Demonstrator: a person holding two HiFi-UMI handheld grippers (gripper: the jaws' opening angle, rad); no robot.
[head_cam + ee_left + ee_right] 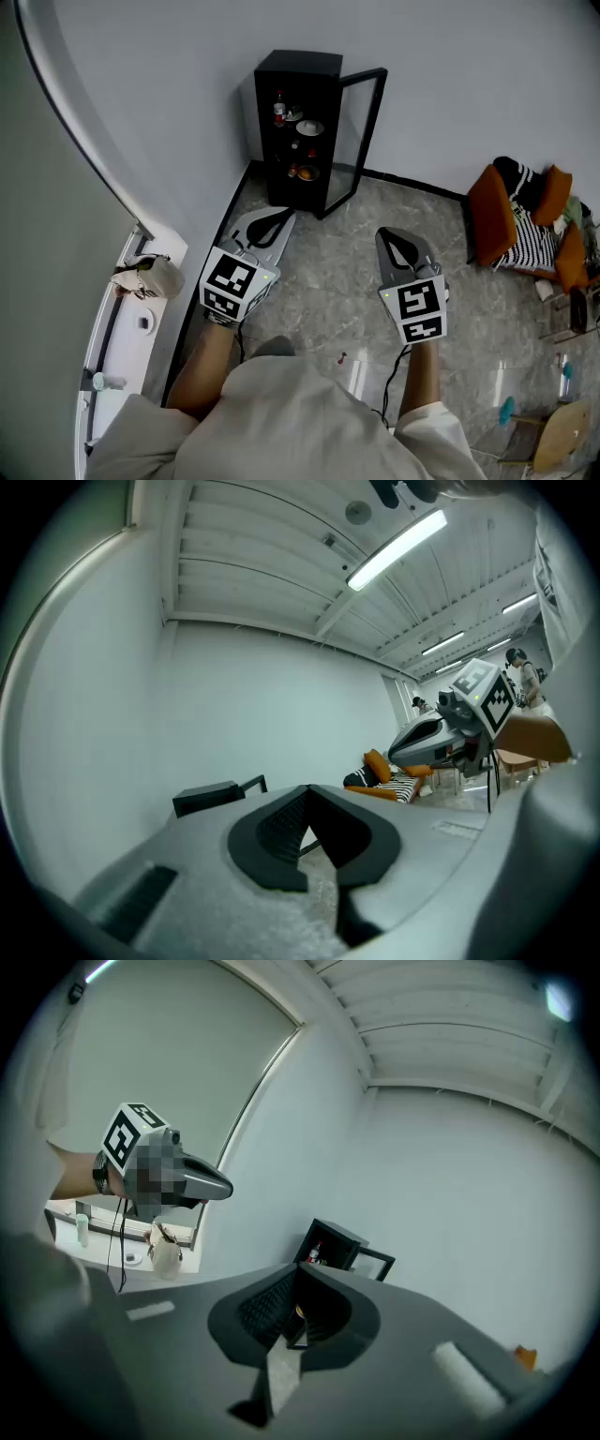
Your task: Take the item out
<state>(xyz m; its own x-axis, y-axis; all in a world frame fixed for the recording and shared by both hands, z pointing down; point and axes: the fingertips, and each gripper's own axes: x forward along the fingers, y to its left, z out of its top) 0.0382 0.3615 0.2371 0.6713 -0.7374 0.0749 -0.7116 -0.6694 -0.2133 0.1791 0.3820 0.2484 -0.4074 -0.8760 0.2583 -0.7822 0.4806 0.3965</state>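
A black cabinet (pixel 298 131) stands against the far wall with its glass door (pixel 361 141) swung open. On its shelves I see a red-capped bottle (pixel 278 108), a white dish (pixel 309 127) and a plate of orange food (pixel 306 172). My left gripper (pixel 281 218) and right gripper (pixel 389 236) hover over the floor, well short of the cabinet and pointing toward it. Both are shut and hold nothing. In the right gripper view the cabinet (pixel 328 1246) shows just beyond my shut jaws. In the left gripper view the cabinet (pixel 211 797) lies to the left.
A chair with orange cushions and striped fabric (pixel 520 225) sits at the right. A white ledge with a small bag (pixel 145 277) runs along the left wall. A wooden chair (pixel 562 436) and small bottles are at the lower right. Marbled floor lies between me and the cabinet.
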